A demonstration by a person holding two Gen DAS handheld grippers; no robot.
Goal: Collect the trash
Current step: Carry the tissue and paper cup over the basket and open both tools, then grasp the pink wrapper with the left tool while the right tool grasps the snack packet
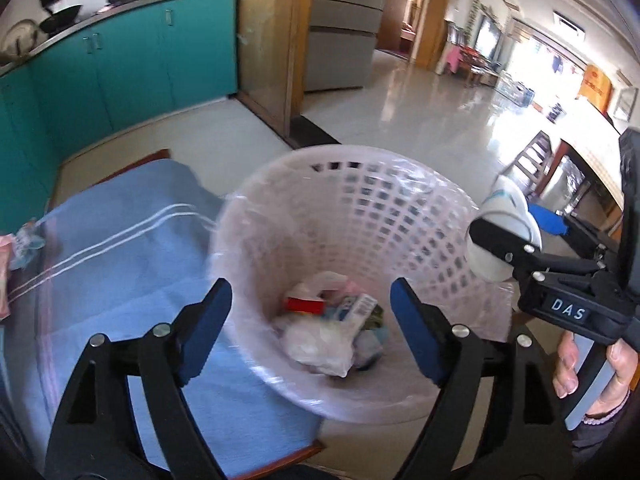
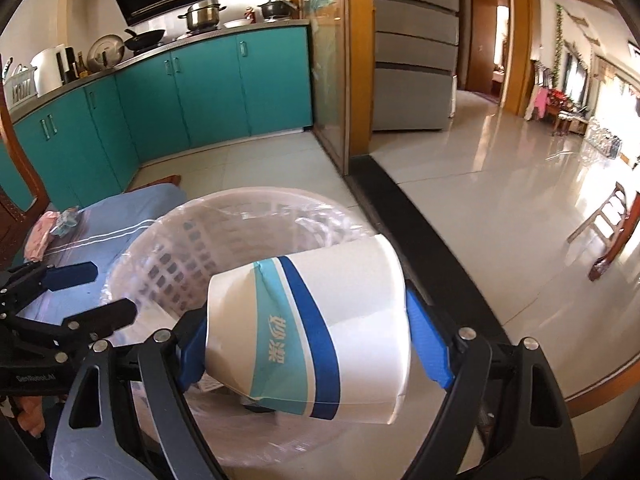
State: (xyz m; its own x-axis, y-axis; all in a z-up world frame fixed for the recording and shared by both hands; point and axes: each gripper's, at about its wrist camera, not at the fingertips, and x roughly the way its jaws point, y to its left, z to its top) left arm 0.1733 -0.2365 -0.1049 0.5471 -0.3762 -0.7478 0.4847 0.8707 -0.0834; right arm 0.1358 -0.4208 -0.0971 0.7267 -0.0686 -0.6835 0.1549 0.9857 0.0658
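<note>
A pale pink lattice waste basket (image 1: pixel 360 200) lined with clear plastic stands off the edge of a blue-clothed table; it also shows in the right wrist view (image 2: pixel 168 248). Wrappers and crumpled bags (image 1: pixel 332 320) lie at its bottom. My left gripper (image 1: pixel 310 328) is open and empty over the basket's near rim. My right gripper (image 2: pixel 312 340) is shut on a white paper cup with blue and teal stripes (image 2: pixel 312 328), held above the basket's right rim. The cup (image 1: pixel 504 232) and right gripper (image 1: pixel 516 236) also show in the left wrist view.
The blue striped cloth (image 1: pixel 120 260) covers the table on the left, with a pink and teal wrapper pile (image 1: pixel 20 248) at its far edge. Teal kitchen cabinets (image 2: pixel 180 92) stand behind. A glossy tiled floor (image 2: pixel 500 184) and wooden chair (image 2: pixel 612 224) lie to the right.
</note>
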